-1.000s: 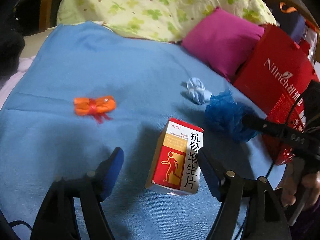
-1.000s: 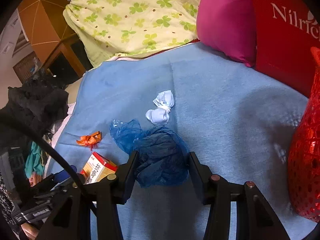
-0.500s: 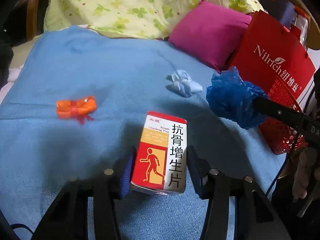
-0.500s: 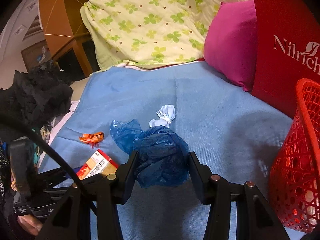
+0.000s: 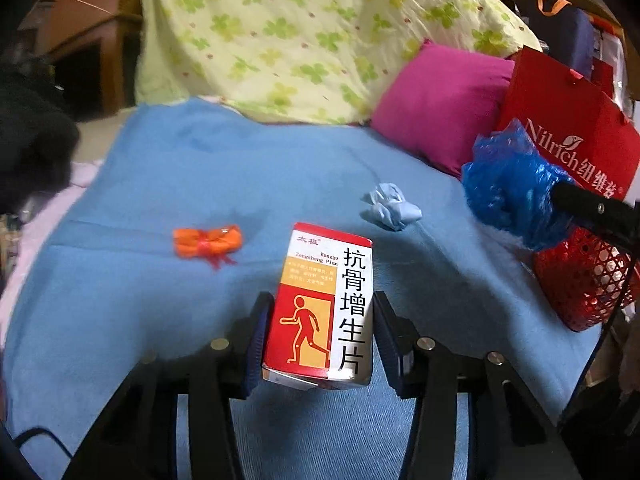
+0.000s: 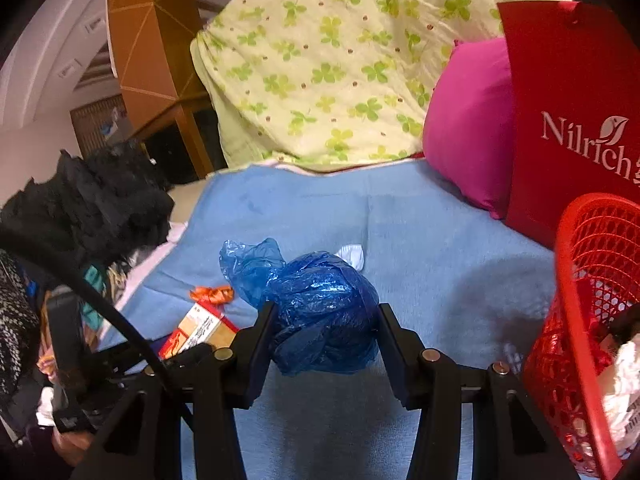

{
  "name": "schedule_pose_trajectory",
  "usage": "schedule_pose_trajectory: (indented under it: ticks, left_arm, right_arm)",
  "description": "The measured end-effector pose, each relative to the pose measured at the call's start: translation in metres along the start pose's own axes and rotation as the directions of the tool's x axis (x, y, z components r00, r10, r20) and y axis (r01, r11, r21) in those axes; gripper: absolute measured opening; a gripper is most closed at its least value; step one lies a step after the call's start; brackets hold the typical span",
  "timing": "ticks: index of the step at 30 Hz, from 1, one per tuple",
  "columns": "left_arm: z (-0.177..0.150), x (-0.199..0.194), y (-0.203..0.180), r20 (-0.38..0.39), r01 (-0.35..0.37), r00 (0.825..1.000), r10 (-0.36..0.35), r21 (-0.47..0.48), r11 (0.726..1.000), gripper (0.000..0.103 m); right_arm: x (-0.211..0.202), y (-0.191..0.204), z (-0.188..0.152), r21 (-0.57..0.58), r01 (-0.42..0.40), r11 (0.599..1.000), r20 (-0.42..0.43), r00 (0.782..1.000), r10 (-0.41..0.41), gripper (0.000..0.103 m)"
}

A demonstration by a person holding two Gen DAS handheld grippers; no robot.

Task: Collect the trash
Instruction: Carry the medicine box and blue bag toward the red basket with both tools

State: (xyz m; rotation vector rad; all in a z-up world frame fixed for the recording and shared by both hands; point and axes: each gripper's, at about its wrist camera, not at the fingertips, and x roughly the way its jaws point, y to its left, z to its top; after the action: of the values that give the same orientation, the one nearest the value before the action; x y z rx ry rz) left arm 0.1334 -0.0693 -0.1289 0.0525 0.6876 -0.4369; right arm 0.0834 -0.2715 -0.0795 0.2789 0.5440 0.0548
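Right wrist view showed the right gripper (image 6: 324, 332) clamped on a crumpled blue plastic bag (image 6: 320, 316), the red mesh basket (image 6: 592, 280) nearest it at three o'clock, while the left gripper (image 5: 318, 340) pinched an upright medicine box (image 5: 320, 304).
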Motion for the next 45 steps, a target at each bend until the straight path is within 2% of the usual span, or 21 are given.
schedule_pose_trajectory:
  ticks: [4,8,11,15,19,24,32,45]
  left_arm:
    - [-0.004,-0.013,-0.007,0.007,-0.006,1.0,0.007,-0.051,0.999,0.051]
    - [0.002,-0.03,-0.023,0.014,-0.054,0.998,0.054,-0.033,0.998,0.051]
    - [0.015,-0.046,-0.033,0.049,-0.06,0.997,0.061,-0.033,0.998,0.051]
    - [0.03,-0.067,-0.049,0.095,-0.136,0.986,0.135,0.005,0.991,0.051]
    - [0.038,-0.086,-0.056,0.115,-0.17,0.979,0.17,-0.005,0.985,0.051]
    - [0.041,-0.113,-0.064,0.159,-0.233,0.96,0.229,0.012,0.972,0.051]
    - [0.04,-0.144,-0.071,0.197,-0.265,0.947,0.255,0.027,0.964,0.051]
    - [0.043,-0.164,-0.094,0.251,-0.28,0.934,0.256,0.067,0.958,0.051]
  right_arm:
    - [-0.012,-0.006,0.002,0.01,-0.013,1.0,0.023,1.0,0.012,0.052]
    - [-0.022,-0.012,0.003,0.019,-0.023,1.0,0.038,0.999,0.023,0.052]
    - [-0.035,-0.016,0.004,0.018,-0.033,0.999,0.076,0.997,0.032,0.052]
    - [-0.053,-0.021,0.007,0.018,-0.055,0.998,0.141,0.989,0.052,0.052]
    - [-0.072,-0.023,0.007,0.025,-0.065,0.998,0.212,0.975,0.058,0.052]
    - [-0.086,-0.024,0.002,0.039,-0.071,0.997,0.243,0.968,0.06,0.052]
    - [-0.112,-0.015,-0.014,0.019,-0.09,0.996,0.29,0.954,0.081,0.052]
    - [-0.156,-0.041,-0.024,0.087,-0.057,0.995,0.391,0.92,0.018,0.052]
